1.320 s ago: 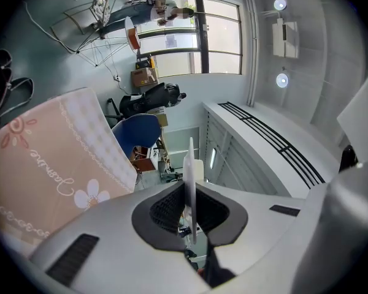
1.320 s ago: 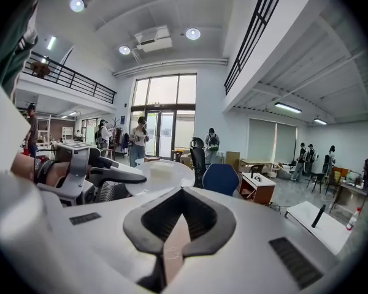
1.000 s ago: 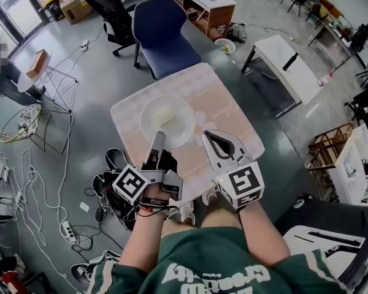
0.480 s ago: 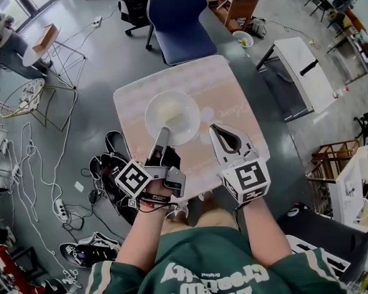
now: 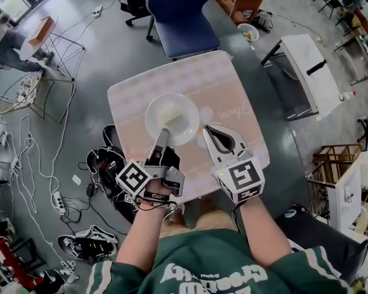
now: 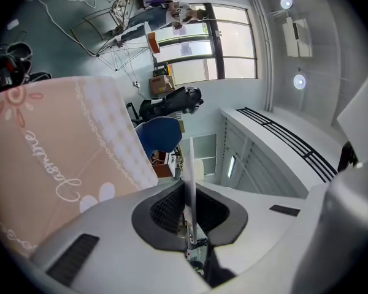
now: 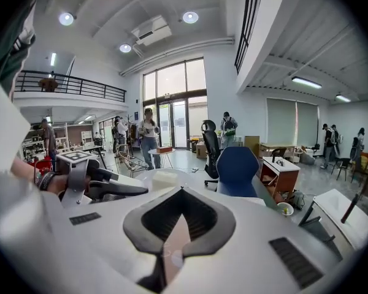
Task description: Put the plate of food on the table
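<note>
**A:** Grey floor (image 5: 98,60) all round, loose cables (image 5: 30,158) on it, a blue chair (image 5: 184,17) beyond, and in the middle a small counter (image 5: 132,112) under a pink cloth (image 5: 233,90). How far along is the job?

**B:** Close to done, I'd say. The plate (image 5: 189,116) sits over the counter's middle with a pale lump of food (image 5: 165,110) on it. From above I can't tell whether its base rests on the cloth or hangs just over it.

**A:** So what's left?

**B:** Setting it down if it isn't down, then letting go and backing off. The release has not yet been made.

**A:** The left gripper (image 5: 162,132)?

**B:** Nearly pressed together, pinching the plate's near rim. In the left gripper view the thin white edge stands between its jaws.

**A:** And the right gripper (image 5: 207,129)?

**B:** Its tips meet with nothing between them. Only the pink cloth shows through the gap behind the tips. It hangs over the counter just beside the plate's right edge. I see no contact with the plate.
</note>
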Demonstrator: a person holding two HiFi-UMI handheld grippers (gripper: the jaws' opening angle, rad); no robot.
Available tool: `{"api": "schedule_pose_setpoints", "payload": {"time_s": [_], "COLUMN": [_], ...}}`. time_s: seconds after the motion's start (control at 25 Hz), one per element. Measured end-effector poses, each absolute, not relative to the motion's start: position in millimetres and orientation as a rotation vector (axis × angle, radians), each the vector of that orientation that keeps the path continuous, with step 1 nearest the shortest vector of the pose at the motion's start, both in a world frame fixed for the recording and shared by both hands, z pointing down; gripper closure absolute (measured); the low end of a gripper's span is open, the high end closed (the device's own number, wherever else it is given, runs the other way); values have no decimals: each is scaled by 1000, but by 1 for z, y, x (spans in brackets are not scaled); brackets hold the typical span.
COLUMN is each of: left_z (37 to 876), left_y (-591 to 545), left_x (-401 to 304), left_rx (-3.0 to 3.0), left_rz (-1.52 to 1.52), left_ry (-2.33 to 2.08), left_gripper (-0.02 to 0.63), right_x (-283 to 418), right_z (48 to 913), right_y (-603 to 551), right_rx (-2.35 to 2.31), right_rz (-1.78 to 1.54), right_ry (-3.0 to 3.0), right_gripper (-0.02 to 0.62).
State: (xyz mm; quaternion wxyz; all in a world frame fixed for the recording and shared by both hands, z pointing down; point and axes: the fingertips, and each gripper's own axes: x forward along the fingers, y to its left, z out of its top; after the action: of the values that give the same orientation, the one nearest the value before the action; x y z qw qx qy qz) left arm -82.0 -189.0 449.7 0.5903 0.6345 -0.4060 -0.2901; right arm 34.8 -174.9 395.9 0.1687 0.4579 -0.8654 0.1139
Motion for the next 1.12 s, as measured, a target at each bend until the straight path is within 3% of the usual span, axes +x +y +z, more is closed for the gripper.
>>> {"api": "schedule_pose_setpoints", "payload": {"time_s": [1.12], "left_z": [584], "left_y": [-228], "left_x": [-46], "left_rx": [1326], "left_rz": [-572], "left_ry": [-1017], "left_gripper": [580], "right_x": [62], "right_z": [506], "right_y": [-233], "right_rx": [1130], "right_rz": [502], "right_ry": [-2394], "right_gripper": [581]}}
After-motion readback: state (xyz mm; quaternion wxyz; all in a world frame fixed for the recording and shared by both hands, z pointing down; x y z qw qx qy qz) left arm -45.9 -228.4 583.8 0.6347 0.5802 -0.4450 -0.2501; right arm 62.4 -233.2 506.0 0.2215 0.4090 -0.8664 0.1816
